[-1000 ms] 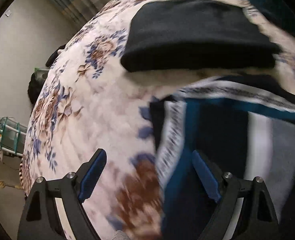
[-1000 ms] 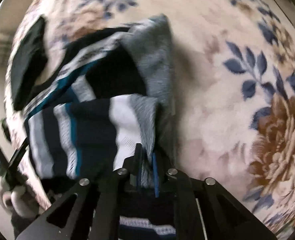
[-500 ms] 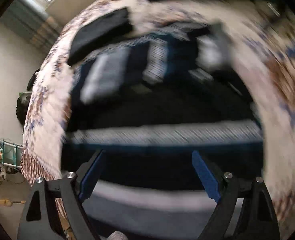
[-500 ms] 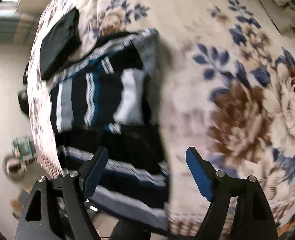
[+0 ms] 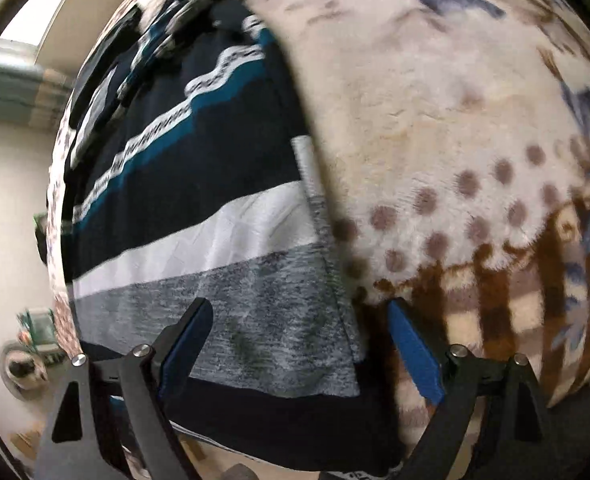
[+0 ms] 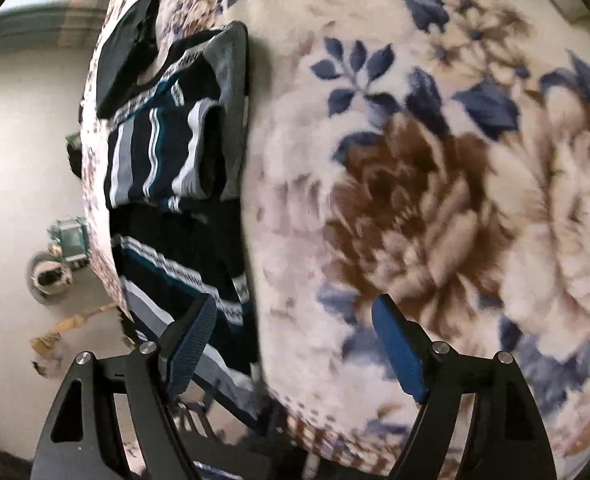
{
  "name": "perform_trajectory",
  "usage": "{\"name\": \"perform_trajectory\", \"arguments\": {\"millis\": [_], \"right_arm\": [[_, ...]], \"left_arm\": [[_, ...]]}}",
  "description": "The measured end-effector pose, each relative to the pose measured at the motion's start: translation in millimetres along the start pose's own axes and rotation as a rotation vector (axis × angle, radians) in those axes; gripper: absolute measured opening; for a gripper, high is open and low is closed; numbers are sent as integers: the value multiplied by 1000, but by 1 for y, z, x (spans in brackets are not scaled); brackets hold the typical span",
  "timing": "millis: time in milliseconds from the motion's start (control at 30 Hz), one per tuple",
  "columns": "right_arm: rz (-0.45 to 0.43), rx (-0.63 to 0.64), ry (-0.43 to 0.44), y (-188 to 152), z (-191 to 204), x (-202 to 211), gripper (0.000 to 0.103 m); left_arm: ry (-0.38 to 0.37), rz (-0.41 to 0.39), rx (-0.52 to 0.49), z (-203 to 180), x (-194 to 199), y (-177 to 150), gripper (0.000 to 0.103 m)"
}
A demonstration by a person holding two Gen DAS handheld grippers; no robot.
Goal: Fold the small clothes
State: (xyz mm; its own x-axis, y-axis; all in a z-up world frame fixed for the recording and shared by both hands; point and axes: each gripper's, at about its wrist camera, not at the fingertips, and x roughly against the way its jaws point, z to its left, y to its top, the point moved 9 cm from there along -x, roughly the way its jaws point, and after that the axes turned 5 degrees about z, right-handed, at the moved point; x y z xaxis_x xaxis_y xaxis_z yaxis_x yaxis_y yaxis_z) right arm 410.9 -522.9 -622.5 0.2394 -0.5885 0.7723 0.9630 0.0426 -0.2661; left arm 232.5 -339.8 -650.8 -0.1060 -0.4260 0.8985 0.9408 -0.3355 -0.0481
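Released by right hand-held gripper (image 6: 293, 350), striped shirt (image 6: 167, 152) now lies far left.

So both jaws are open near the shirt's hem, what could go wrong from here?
1. The navy, teal, white and grey striped shirt hangs over the edge of the floral fleece blanket; a pull could drag it off.
2. The left gripper straddles hem and blanket, so it may pinch both.
3. The right gripper sits mostly over blanket and may miss the shirt.
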Motion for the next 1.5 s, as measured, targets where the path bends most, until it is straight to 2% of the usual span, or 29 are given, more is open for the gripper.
{"name": "perform_trajectory", "arguments": {"millis": [67,133,233,333,400,433,467,567,633,733,833,900,967,1067,1200,1300,1433,1500], "right_arm": [[-10,11,6,11,7,-11,82],[-16,39,-3,22,21,-25,81],[-12,134,-61,31,53,-55,72],[8,213,-131,35,81,-90,69],[43,262,-214,37,88,-114,41],[54,277,-267,38,86,-121,18],[52,277,-312,39,81,-123,16],[27,244,-322,39,67,-113,11],[34,225,-294,36,60,-111,10],[51,217,-295,34,59,-115,10],[41,251,-344,35,62,-114,4],[86,219,-295,28,62,-119,0],[197,180,-150,11,70,-130,1],[280,162,-95,-11,74,-146,2],[222,135,-67,-20,74,-153,1],[182,145,-49,-27,76,-144,0],[245,100,31,-44,73,-130,2],[232,80,74,-47,73,-124,8]], "left_arm": [[-13,2,25,3,-1,-1,90],[5,-2,28,5,0,-2,90],[53,-6,18,3,3,-5,90],[74,6,22,4,2,-10,90],[73,19,37,4,1,-13,90],[72,24,44,4,1,-15,90],[70,28,53,5,0,-16,90],[73,39,65,8,-1,-19,90],[81,35,64,8,-1,-21,90],[101,18,40,6,0,-23,90],[114,5,28,4,0,-24,90],[105,11,45,6,1,-26,90],[97,14,58,6,3,-29,90],[98,13,61,7,3,-34,90],[97,6,47,8,4,-40,90],[90,5,56,13,7,-45,90],[85,17,95,25,10,-54,89],[98,17,137,37,15,-60,90]]}}
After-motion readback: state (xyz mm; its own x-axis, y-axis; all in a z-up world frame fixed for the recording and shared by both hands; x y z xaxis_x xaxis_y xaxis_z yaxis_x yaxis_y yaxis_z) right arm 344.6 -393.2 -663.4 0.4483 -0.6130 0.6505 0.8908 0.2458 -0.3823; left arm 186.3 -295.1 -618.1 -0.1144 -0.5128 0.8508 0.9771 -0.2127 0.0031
